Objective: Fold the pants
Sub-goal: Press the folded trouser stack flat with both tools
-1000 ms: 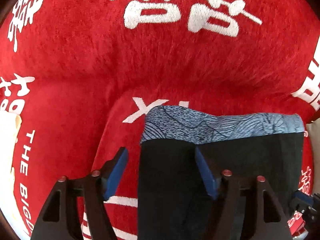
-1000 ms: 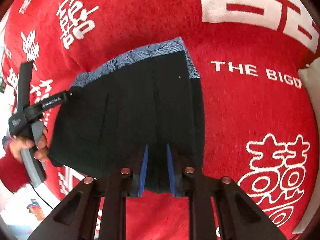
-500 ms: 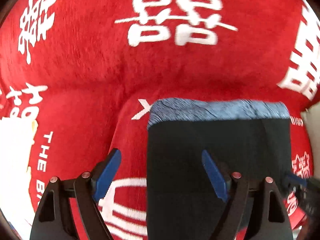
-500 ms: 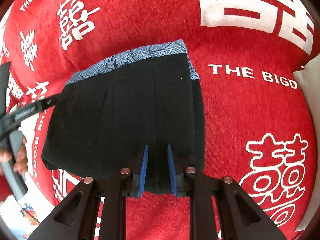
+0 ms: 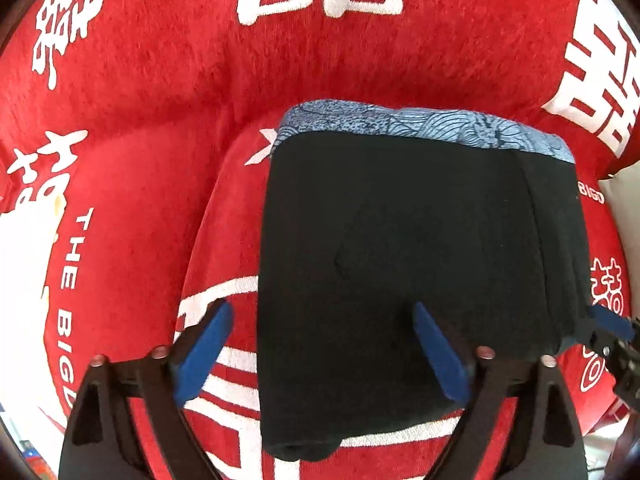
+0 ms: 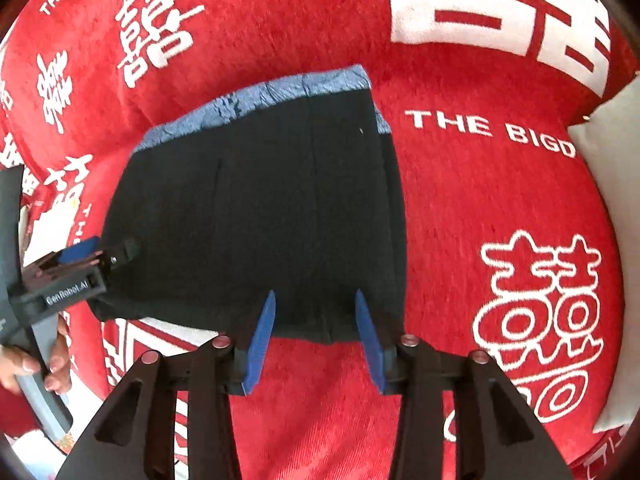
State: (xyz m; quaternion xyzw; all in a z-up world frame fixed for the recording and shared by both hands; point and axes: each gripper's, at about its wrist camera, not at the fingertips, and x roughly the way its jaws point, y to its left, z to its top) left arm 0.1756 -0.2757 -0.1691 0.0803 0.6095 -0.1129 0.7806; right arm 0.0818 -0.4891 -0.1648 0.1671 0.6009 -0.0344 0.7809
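Right gripper (image 6: pixel 314 336) has released the folded black pants (image 6: pixel 260 216); both grippers' jaws gape above plush red blanket (image 6: pixel 460 208).

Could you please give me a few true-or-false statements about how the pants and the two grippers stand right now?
1. The right gripper is clamped shut on the pants. False: its jaws are spread apart at the near edge of the cloth and grip nothing.
2. The pants lie folded into a compact dark block on the red blanket. True.
3. The left gripper is open. True.
4. The blue patterned band sits at the pants' near edge, next to the gripper. False: it runs along the far edge.
5. The blanket is plain red. False: it carries white characters and lettering.
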